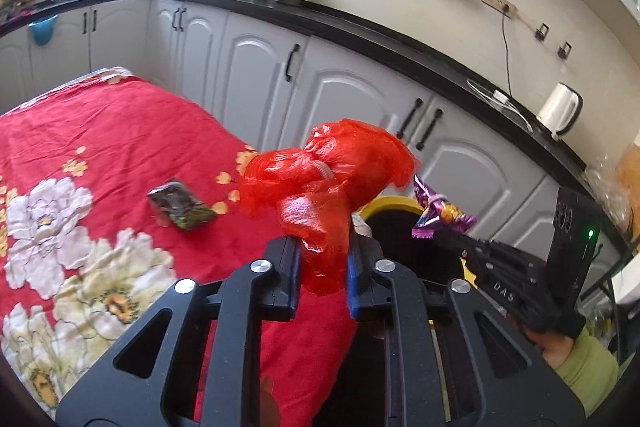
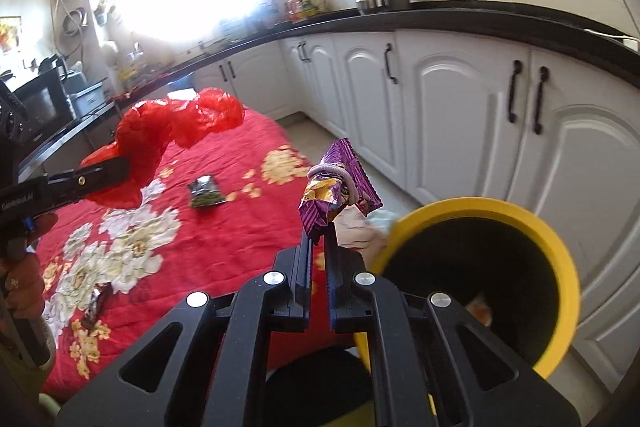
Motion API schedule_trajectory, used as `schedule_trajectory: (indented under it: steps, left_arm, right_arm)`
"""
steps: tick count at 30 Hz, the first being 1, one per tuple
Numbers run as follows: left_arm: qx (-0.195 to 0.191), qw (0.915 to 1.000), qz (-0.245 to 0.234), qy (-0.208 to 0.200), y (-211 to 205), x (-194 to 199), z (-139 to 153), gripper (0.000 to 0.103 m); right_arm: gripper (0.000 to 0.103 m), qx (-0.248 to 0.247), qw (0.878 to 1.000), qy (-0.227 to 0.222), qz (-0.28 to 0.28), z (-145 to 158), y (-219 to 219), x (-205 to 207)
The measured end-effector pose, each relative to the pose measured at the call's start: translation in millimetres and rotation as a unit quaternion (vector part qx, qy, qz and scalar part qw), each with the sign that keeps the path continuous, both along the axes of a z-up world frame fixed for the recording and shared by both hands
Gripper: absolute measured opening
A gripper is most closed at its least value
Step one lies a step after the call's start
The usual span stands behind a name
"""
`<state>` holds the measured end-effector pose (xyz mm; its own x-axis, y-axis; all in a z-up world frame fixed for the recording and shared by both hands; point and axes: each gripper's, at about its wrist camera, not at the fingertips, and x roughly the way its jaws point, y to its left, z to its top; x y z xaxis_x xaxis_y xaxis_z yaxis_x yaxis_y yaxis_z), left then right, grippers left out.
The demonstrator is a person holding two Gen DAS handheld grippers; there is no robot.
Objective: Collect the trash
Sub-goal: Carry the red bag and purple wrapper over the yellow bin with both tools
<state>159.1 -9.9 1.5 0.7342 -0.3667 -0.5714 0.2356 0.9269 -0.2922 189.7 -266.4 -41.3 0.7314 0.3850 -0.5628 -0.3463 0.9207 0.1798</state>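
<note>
Two grippers, each w/ trash. Left wrist view: left gripper (image 1: 322, 259) was clamped on a red bag (image 1: 326, 175), which billowed up and ahead of the tips. Bin (image 1: 394, 205) lay just beyond, slightly right, mostly hidden by the bag. Right gripper (image 1: 448, 233) sat to the right, nearer the bin, pinching a purple wrapper (image 1: 438, 213). A green packet (image 1: 182, 207) lay on the red cloth (image 1: 100, 131), ahead-left.

Right wrist view: right gripper (image 2: 319, 239) was closed on the wrapper (image 2: 340, 187), long axis upright above the tips. Bin (image 2: 480, 219) mouth lay close, right and below; probably this hand drops first. Left gripper (image 2: 120, 167) w/ bag (image 2: 160, 131) was far left.
</note>
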Motion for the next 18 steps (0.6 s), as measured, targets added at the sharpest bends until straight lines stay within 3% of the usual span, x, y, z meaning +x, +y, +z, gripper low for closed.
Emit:
schedule_trajectory:
  steps: [18]
  left_arm:
    - [0.042, 0.9964, -0.064, 0.035, -91.8, 15.7, -31.3, 0.010]
  right_arm:
    - [0.006, 0.001, 0.997, 0.016, -0.072, -18.6, -80.6, -7.4]
